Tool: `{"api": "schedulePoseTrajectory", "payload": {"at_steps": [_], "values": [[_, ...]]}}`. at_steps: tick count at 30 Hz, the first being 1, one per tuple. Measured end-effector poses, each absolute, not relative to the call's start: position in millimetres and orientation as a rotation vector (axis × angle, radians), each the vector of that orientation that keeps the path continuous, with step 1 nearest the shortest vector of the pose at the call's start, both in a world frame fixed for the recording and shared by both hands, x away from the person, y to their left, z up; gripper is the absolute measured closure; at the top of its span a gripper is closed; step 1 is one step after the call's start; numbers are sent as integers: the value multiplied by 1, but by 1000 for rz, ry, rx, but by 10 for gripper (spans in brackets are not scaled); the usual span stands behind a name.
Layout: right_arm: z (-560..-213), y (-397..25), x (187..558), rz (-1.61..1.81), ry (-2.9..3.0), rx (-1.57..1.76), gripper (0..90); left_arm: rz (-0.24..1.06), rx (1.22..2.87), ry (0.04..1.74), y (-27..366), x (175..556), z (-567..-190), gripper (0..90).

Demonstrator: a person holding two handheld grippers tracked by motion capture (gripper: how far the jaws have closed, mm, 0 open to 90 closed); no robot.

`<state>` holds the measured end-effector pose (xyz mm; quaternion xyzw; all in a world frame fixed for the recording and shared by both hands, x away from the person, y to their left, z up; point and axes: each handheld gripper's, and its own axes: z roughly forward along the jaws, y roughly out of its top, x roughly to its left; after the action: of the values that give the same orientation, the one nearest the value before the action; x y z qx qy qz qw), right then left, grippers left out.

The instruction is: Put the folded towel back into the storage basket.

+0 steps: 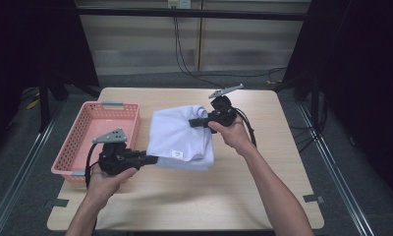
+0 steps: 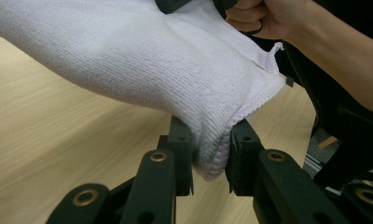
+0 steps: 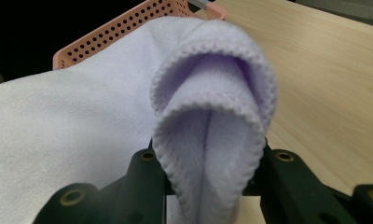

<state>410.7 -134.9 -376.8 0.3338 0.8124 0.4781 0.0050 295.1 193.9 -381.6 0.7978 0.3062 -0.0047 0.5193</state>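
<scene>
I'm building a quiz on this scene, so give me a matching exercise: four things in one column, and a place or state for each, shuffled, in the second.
Things:
1. white towel
2. pink basket
3. left hand-held gripper
4. right hand-held gripper

Places or states:
A. clamps the towel's far edge
B. held between both grippers
C. stands at the table's left side
D. clamps the towel's near corner

Pairs: 1-B, 2-C, 3-D, 4-A

From the high view I get a softly lit table [image 1: 184,206] under overhead light, with the room's sides falling into near-black. The white towel [image 1: 180,137] reads bright without glare, casting a faint shadow. In my right gripper view its nearest fold [image 3: 212,135] is slightly soft.
</scene>
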Motion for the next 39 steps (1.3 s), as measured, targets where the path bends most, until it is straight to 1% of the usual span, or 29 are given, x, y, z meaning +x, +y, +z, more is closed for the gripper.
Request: {"api": "schedulePoseTrajectory", "payload": {"at_steps": [7, 13, 17, 24, 32, 35, 37, 39], "values": [[-367, -120, 417, 1502, 2557, 1017, 696, -5, 1882, 752, 211, 296, -376, 749], [-357, -104, 424, 1511, 2568, 989, 697, 43, 1857, 772, 224, 295, -368, 749], [-351, -94, 428, 1513, 2578, 981, 696, 32, 1858, 767, 234, 296, -365, 750], [-339, -73, 436, 1525, 2599, 957, 696, 52, 1822, 790, 257, 297, -357, 750], [-322, -37, 447, 1532, 2629, 909, 696, 102, 1772, 829, 289, 295, -342, 749], [-321, -18, 451, 1531, 2644, 901, 696, 110, 1749, 857, 306, 294, -342, 750], [-321, -14, 452, 1533, 2646, 900, 696, 109, 1746, 865, 312, 294, -344, 750], [-323, 2, 456, 1522, 2666, 885, 696, 134, 1728, 903, 322, 292, -346, 750]]}}
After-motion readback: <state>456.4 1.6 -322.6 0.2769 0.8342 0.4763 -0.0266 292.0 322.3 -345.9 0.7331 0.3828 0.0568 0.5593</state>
